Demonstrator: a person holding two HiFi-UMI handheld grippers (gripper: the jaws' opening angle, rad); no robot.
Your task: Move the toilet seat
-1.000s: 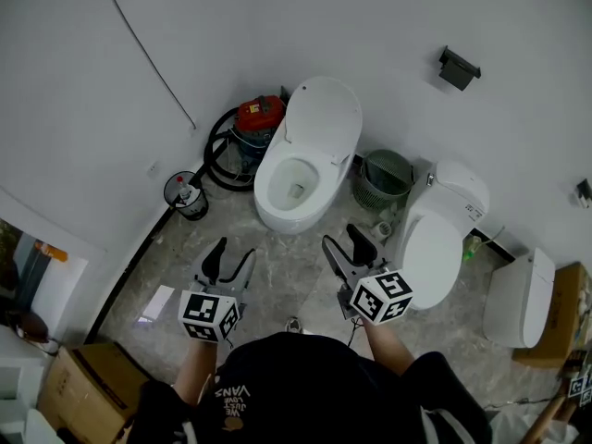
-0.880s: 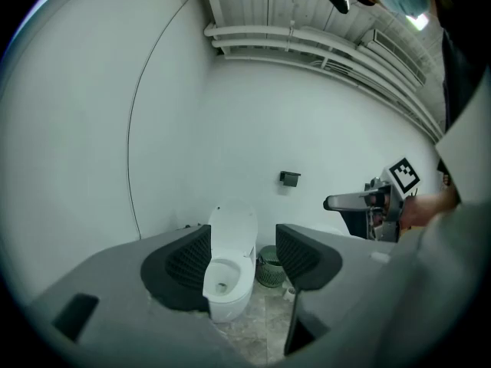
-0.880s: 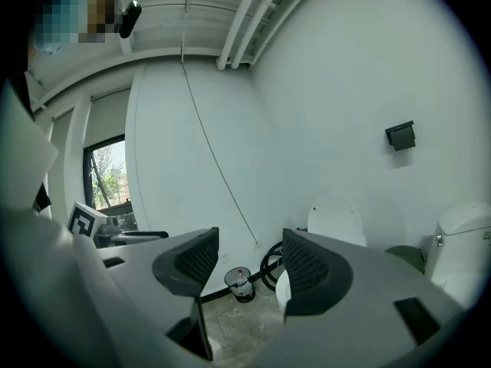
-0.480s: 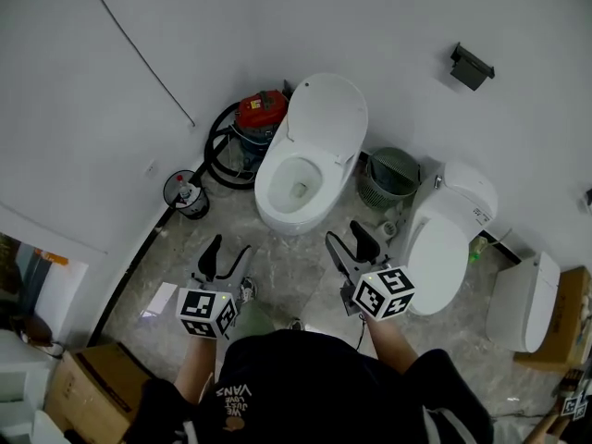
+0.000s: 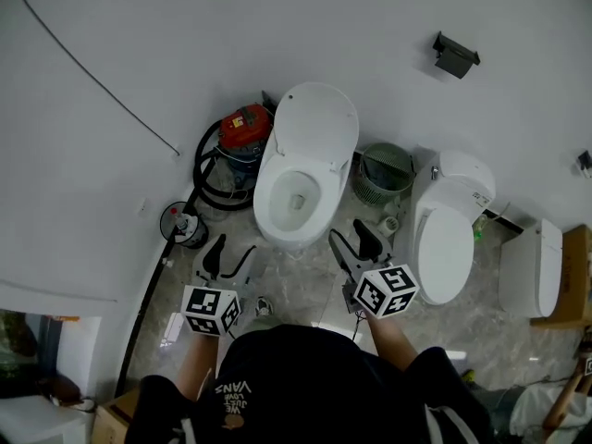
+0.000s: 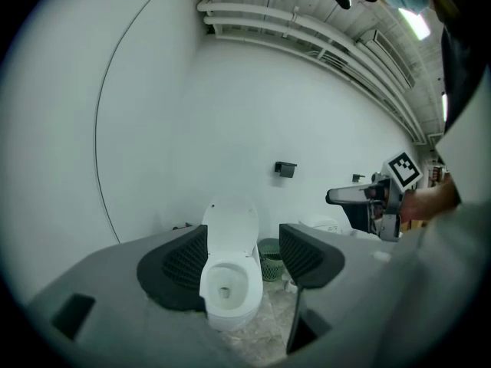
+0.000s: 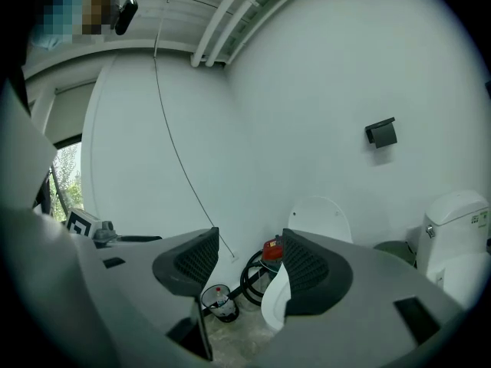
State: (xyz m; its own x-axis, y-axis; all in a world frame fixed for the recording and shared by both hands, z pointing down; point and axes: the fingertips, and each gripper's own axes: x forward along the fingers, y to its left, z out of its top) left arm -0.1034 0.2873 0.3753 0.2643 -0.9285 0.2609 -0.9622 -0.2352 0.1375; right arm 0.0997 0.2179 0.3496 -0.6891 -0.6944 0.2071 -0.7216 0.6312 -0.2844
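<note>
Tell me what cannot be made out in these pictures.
Head view: whether the seat is raised with the lid; too small.
Head view: print on the second toilet; too small.
Head view: brown box; cut by right edge.
Right gripper view: toilet bowl; mostly behind a jaw.

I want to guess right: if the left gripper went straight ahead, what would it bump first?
Likely the toilet bowl: it sits straight ahead of the left gripper, whose empty jaws are opening. Distance is unclear.
</note>
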